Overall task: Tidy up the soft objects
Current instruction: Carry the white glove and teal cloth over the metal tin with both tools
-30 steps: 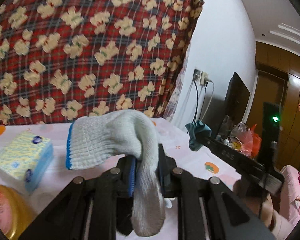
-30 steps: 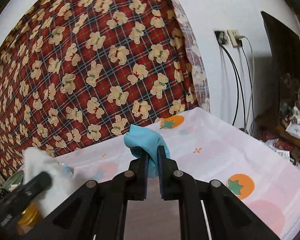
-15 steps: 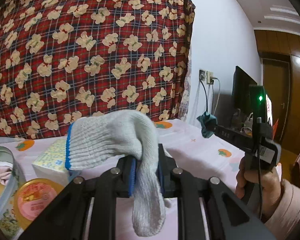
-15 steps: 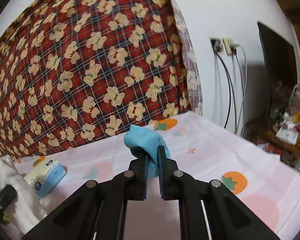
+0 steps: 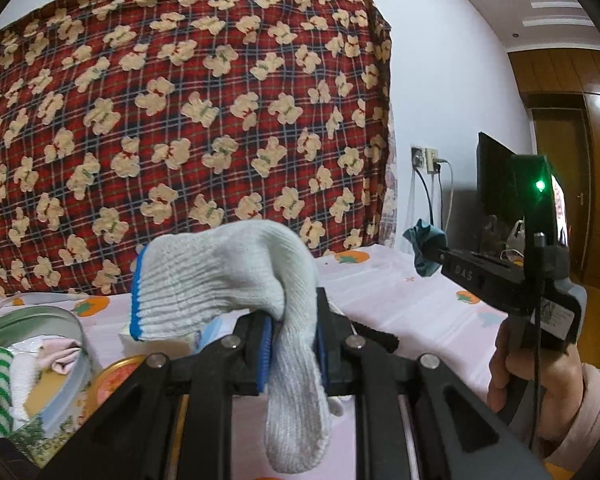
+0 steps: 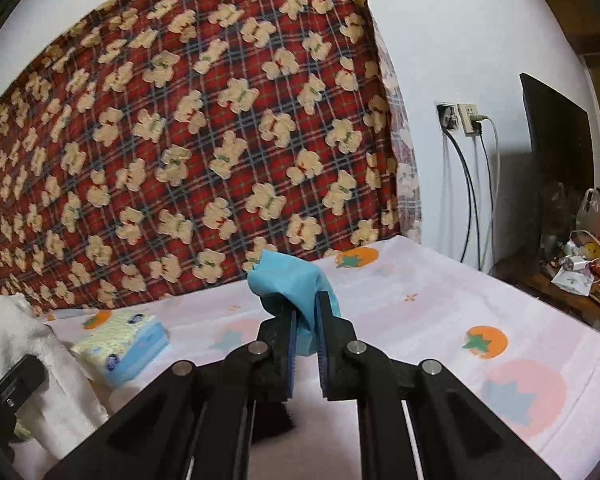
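My left gripper is shut on a white knitted glove with a blue cuff; its fingers hang down between the jaws. The same glove shows at the left edge of the right wrist view. My right gripper is shut on a blue cloth, which bunches above the pads. In the left wrist view that cloth sits at the tip of the right gripper, held by a hand at the right. Both are held above the pink fruit-print tablecloth.
A round tin at the lower left holds a striped green-white item and a pink cloth. An orange lid lies beside it. A tissue pack rests on the table. A bear-print blanket hangs behind; wall sockets with cables and a dark screen are right.
Both grippers moved sideways across the table with their loads. The tin with cloths came into the left wrist view; the tissue pack came into the right wrist view.
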